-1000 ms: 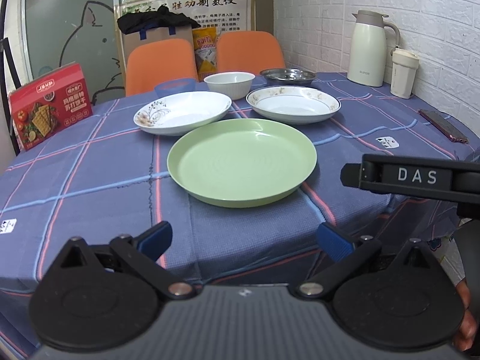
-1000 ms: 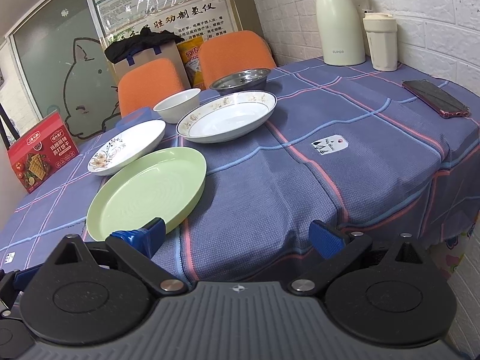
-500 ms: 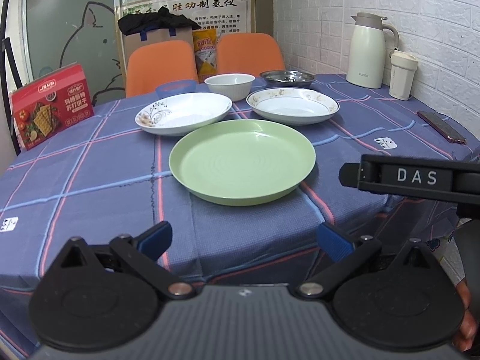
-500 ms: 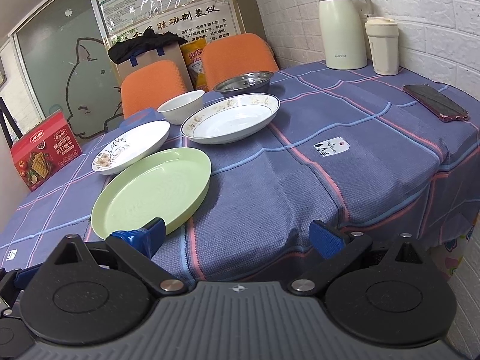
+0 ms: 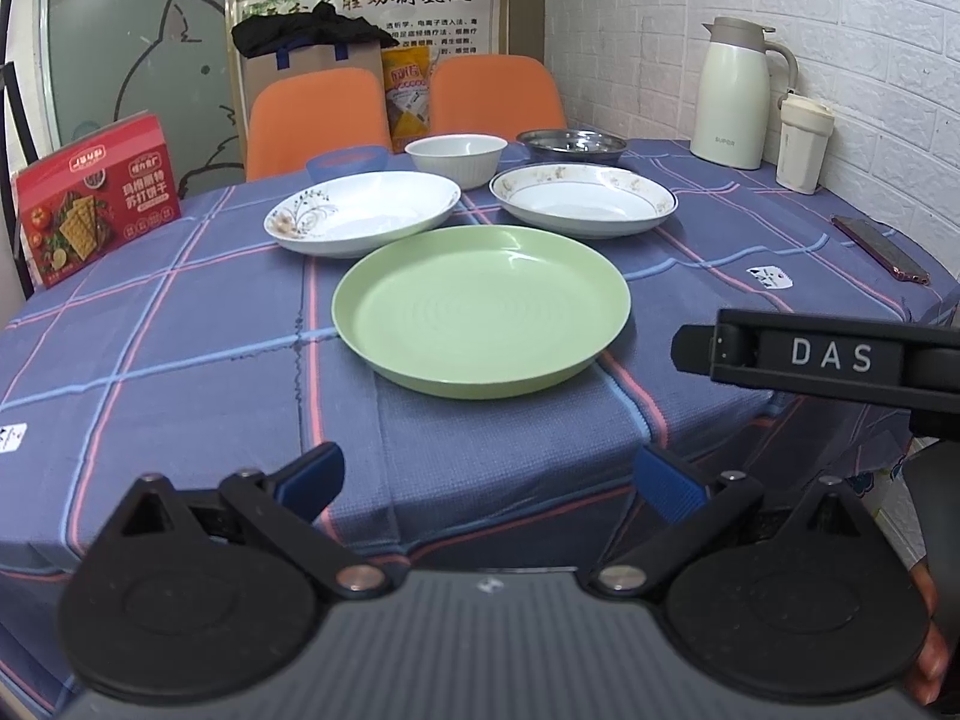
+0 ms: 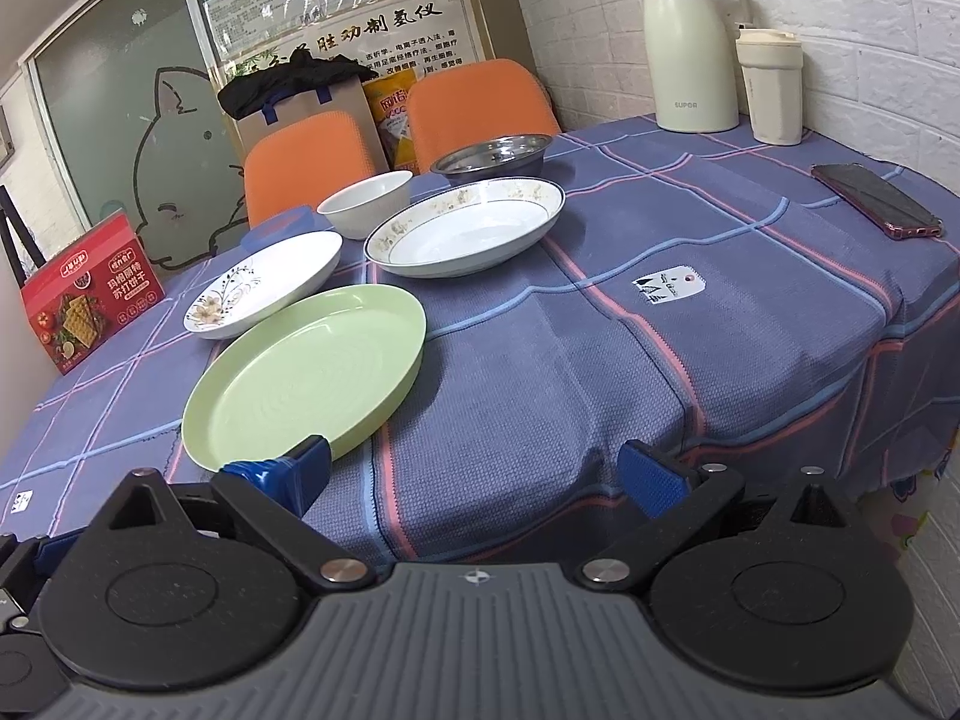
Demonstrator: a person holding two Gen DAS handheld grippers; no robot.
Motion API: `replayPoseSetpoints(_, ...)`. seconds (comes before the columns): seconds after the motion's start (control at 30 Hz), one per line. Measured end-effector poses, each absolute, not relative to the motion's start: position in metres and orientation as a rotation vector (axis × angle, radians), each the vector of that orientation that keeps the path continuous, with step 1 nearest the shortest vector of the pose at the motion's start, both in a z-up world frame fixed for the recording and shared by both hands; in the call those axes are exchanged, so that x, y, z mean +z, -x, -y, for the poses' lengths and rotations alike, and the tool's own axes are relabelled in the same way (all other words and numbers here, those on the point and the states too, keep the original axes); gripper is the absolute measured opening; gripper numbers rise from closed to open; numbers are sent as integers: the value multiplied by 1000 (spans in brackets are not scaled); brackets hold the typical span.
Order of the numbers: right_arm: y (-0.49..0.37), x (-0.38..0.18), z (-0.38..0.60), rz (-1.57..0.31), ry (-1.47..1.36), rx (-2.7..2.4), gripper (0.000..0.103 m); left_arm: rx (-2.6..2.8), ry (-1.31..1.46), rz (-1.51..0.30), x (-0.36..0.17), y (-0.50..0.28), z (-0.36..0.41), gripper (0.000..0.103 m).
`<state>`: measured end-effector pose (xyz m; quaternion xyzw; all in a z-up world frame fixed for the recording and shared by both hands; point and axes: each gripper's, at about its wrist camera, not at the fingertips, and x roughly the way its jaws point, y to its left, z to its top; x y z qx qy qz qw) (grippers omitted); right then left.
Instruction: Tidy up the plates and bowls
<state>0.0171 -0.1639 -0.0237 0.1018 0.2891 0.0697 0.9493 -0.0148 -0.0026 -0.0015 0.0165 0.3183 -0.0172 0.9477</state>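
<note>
The large plate (image 5: pixel 480 309) lies on the table (image 5: pixel 180 360) near its front edge. Behind it to the left is the flower plate (image 5: pixel 363 213), almost touching it. Behind it to the right is the rimmed plate (image 5: pixel 583 200). Behind these two stands the ribbed bowl (image 5: pixel 456 159); the metal bowl (image 5: pixel 571 144) is right of it. Far right of the large plate lies the phone (image 5: pixel 879 248).

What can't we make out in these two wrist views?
- Blue bowl: left wrist view shows only its rim behind the flower-print plate; depth and contents hidden.
- Steel bowl: the gold-rimmed plate covers its base in the right wrist view.
- Poster small print: too small in both views.
- Green plate near edge: behind the right gripper finger.
</note>
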Motion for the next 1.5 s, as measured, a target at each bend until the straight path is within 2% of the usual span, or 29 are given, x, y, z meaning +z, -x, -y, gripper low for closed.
replayPoseSetpoints(0.33, -30, -15, 160, -586, -186, 132, 90, -31, -10, -636, 13, 2, -13, 103)
replayPoseSetpoints(0.67, -81, -11, 153, -641, -129, 105, 90, 78, 60, -670, 31, -51, -64, 102)
replayPoseSetpoints(1.2, -127, -33, 112, -746, 65, 219, 90, 73, 148, -854, 1, -140, -95, 102)
replayPoseSetpoints(1.5, -123, -41, 112, -641, 85, 275, 91, 67, 76, -870, -10, -158, -87, 102)
